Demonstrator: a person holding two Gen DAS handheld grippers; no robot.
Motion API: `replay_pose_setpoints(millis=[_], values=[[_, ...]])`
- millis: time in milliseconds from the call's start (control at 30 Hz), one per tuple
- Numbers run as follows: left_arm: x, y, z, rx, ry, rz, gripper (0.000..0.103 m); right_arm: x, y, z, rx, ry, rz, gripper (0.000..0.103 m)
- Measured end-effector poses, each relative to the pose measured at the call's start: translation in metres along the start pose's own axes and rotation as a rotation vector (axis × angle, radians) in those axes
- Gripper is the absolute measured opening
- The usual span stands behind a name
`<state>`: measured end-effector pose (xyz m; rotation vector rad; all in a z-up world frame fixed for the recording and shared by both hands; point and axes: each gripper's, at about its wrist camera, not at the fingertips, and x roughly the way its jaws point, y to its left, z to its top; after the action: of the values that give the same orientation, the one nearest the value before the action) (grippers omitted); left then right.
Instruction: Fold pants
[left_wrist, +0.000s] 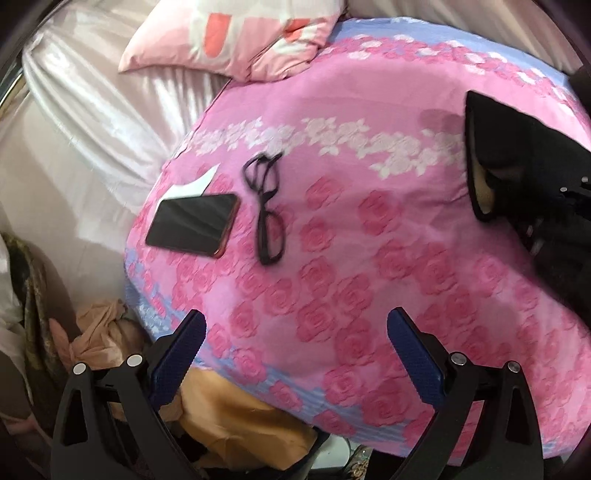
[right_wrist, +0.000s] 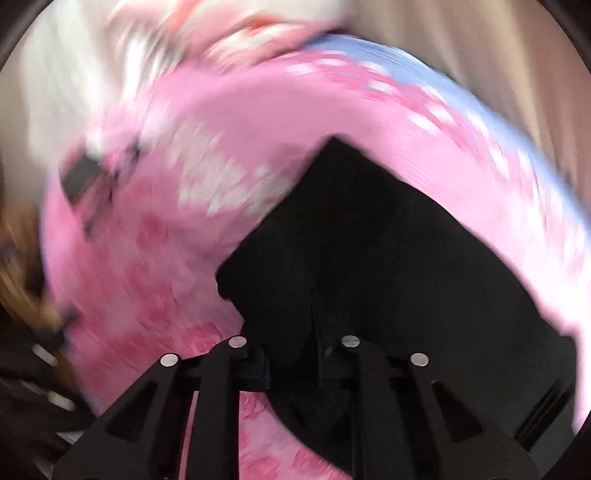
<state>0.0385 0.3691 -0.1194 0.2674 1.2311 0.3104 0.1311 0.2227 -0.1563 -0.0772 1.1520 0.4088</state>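
The black pants (right_wrist: 369, 258) lie in a folded heap on the pink rose-patterned bedspread (right_wrist: 295, 110). My right gripper (right_wrist: 295, 354) is shut on their near edge, with dark fabric bunched between and over its fingers; this view is smeared by motion. In the left wrist view the pants (left_wrist: 495, 155) show at the far right edge, partly lifted off the bedspread (left_wrist: 369, 258). My left gripper (left_wrist: 295, 339) hangs open over the near left part of the cover, well away from the pants, with nothing between its blue pads (left_wrist: 413, 350).
A phone (left_wrist: 192, 225) and black glasses (left_wrist: 266, 210) lie on the cover's left side, beside a scrap of white paper (left_wrist: 195, 184). A pink pillow (left_wrist: 229, 37) rests at the head. Orange cloth (left_wrist: 240, 406) and other fabric (left_wrist: 99, 339) sit past the bed's near-left edge.
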Motion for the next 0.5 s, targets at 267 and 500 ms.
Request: replay_pose_setpoints(millis=[267, 500], values=[[-0.052, -0.077, 0.031, 0.146, -0.122, -0.148, 0.097, -0.125, -0.157, -0.056, 0.599, -0.251, 0.300, 0.014], [-0.113, -0.195, 0.047, 0.359, -0.236, -0.301, 0.097, -0.217, -0.293, -0.189, 0.960, -0.480, 0.211, 0.014]])
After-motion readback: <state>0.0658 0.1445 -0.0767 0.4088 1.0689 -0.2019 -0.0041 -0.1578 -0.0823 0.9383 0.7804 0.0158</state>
